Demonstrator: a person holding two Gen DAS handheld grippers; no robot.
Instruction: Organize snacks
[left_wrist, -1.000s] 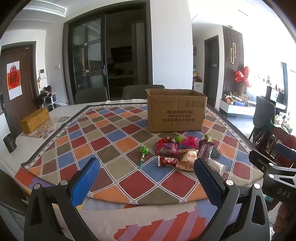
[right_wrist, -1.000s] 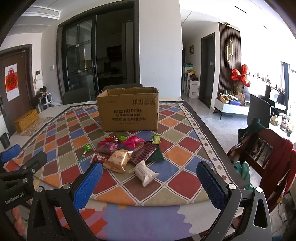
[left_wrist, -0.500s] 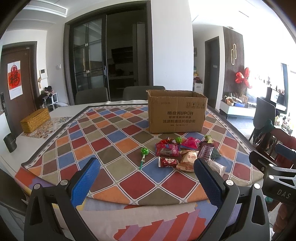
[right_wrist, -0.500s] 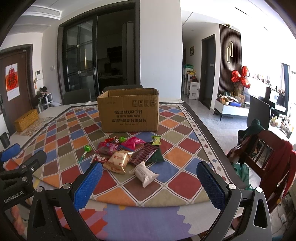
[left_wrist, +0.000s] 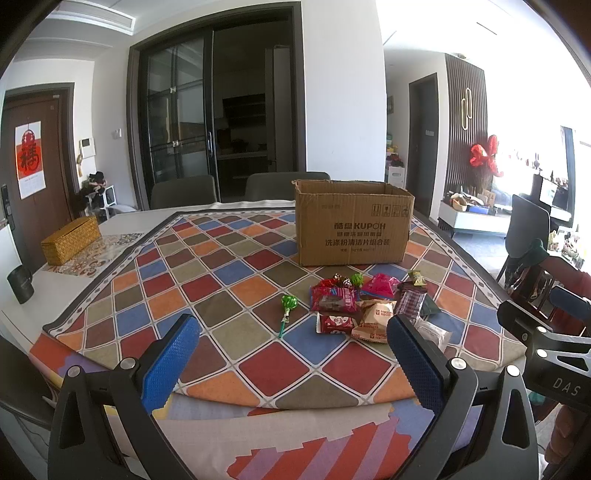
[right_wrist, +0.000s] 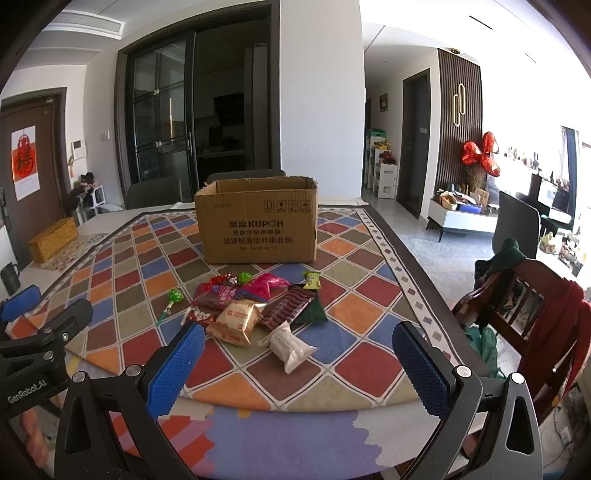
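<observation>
A pile of wrapped snacks (left_wrist: 364, 304) (right_wrist: 255, 302) lies on the checked tablecloth in front of an open cardboard box (left_wrist: 352, 221) (right_wrist: 256, 219). A green lollipop (left_wrist: 287, 309) (right_wrist: 172, 302) lies apart to the pile's left, and a white packet (right_wrist: 290, 345) is nearest the front edge. My left gripper (left_wrist: 291, 360) hovers open over the near table edge, short of the snacks. My right gripper (right_wrist: 295, 367) is open too, just in front of the white packet. Nothing is held by either.
A woven box (left_wrist: 70, 240) and a dark mug (left_wrist: 20, 284) sit at the table's left. Grey chairs (left_wrist: 183, 192) stand behind the table. A wooden chair with red cloth (right_wrist: 532, 306) stands to the right. The tablecloth (left_wrist: 192, 280) left of the snacks is bare.
Both views have edged slightly forward and up toward the snacks and box. Nothing on the table has moved, and both grippers have stayed open.
</observation>
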